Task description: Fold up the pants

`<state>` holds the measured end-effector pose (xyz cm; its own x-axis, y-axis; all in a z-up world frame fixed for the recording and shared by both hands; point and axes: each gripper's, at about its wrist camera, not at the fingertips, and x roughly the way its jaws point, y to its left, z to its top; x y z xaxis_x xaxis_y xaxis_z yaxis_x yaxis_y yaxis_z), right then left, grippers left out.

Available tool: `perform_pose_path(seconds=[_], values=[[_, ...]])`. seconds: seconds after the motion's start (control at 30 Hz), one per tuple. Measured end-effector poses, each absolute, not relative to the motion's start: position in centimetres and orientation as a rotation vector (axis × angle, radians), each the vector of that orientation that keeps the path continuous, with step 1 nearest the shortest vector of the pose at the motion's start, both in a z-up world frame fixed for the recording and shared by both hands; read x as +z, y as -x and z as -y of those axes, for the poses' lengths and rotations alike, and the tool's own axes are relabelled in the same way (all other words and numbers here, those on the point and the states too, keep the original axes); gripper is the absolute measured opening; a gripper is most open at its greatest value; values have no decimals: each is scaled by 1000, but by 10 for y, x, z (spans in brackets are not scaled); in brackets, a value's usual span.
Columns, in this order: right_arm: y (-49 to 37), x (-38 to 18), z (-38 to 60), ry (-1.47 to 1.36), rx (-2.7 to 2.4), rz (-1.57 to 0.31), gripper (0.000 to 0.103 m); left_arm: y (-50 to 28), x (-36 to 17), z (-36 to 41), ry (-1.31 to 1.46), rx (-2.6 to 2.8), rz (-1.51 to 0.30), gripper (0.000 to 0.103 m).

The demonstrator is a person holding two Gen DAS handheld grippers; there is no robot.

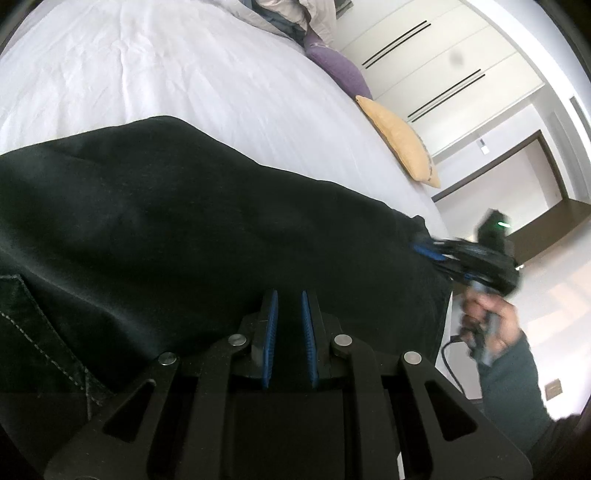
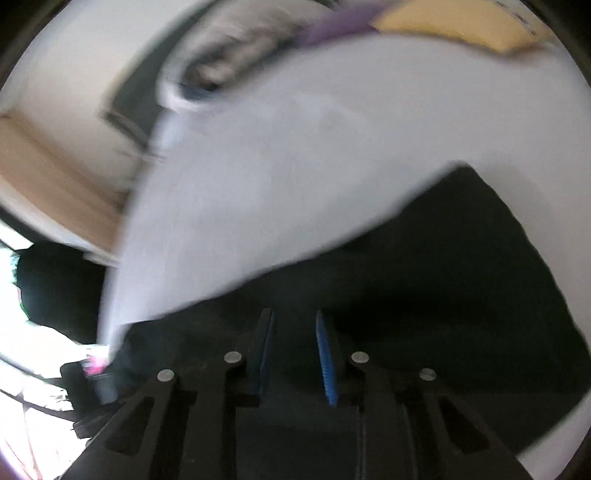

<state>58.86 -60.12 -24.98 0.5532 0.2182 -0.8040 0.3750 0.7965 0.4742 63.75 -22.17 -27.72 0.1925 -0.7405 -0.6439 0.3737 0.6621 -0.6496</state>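
Black pants (image 1: 166,206) on bed (image 1: 166,66), no container visible

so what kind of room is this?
Most likely a bedroom: black pants lie on a white-sheeted bed, yellow and purple pillows along its edge, white wardrobe doors behind.

Beyond my black pants (image 1: 192,221) the white bed sheet (image 1: 184,74) lies bare — plenty of room to pass. Along its far edge, a yellow pillow (image 1: 400,142), a purple pillow (image 1: 338,70) and heaped bedding (image 1: 288,14) stand in my way.
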Motion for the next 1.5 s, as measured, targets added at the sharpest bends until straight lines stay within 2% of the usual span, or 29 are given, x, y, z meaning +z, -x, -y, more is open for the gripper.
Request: perform_pose_path(seconds=[0.03,0.17,0.2,0.27,0.37,0.5,0.53,0.6,0.63,0.67,0.7,0.83,0.87,0.9,0.93,0.97,1.03,1.13,1.17,1.2,1.27,1.33,1.4,1.5], values=[[-594,-260,619,-690,-146,-990,2,-638,-277,224,387,-810,-1129,13],[-582,-264,694,-824,-434,-808,0,-641,-279,224,399,-817,-1139,13],[-581,-253,696,-782,-500,-797,11,-642,-279,223,397,-817,-1140,13],[-577,-221,684,-693,-497,-761,13,-643,-275,223,385,-805,-1148,13],[-569,-197,631,-635,-252,-785,38,-641,-252,235,367,-871,-1104,13],[-557,-227,581,-618,-103,-914,39,-650,-247,277,199,-1007,-1151,13],[-557,-244,579,-620,-126,-965,37,-659,-257,285,135,-984,-1194,13],[-549,-258,585,-643,-143,-934,22,-688,-274,281,146,-981,-1247,13],[-546,-259,590,-659,-147,-927,17,-703,-278,274,170,-970,-1254,7],[-543,-259,596,-676,-157,-932,7,-718,-281,265,191,-936,-1257,4],[-538,-261,598,-691,-169,-935,0,-732,-281,255,236,-933,-1256,4],[-520,-264,609,-752,-217,-908,0,-767,-255,210,235,-668,-1136,4],[-519,-262,606,-752,-225,-904,5,-768,-248,199,257,-633,-1111,4],[-517,-256,603,-758,-222,-901,22,-765,-238,190,290,-647,-1080,4],[-512,-249,598,-770,-201,-885,33,-758,-230,189,302,-688,-1071,4],[-503,-244,592,-776,-175,-863,51,-750,-226,193,287,-734,-1078,4],[-499,-235,574,-772,-97,-830,53,-727,-226,216,235,-866,-1122,4],[-502,-249,556,-729,-44,-887,52,-709,-256,259,75,-928,-1214,4],[-500,-255,557,-725,-55,-883,46,-713,-270,264,46,-898,-1234,4],[-497,-257,561,-731,-63,-876,32,-723,-279,262,111,-910,-1238,4],[-494,-255,574,-738,-127,-893,24,-744,-279,246,232,-859,-1217,4],[-481,-246,590,-738,-231,-876,26,-756,-262,229,200,-684,-1145,4],[-472,-232,599,-746,-253,-855,38,-750,-243,220,179,-663,-1108,4],[-470,-213,578,-758,-72,-803,43,-715,-222,224,168,-785,-1099,4]])
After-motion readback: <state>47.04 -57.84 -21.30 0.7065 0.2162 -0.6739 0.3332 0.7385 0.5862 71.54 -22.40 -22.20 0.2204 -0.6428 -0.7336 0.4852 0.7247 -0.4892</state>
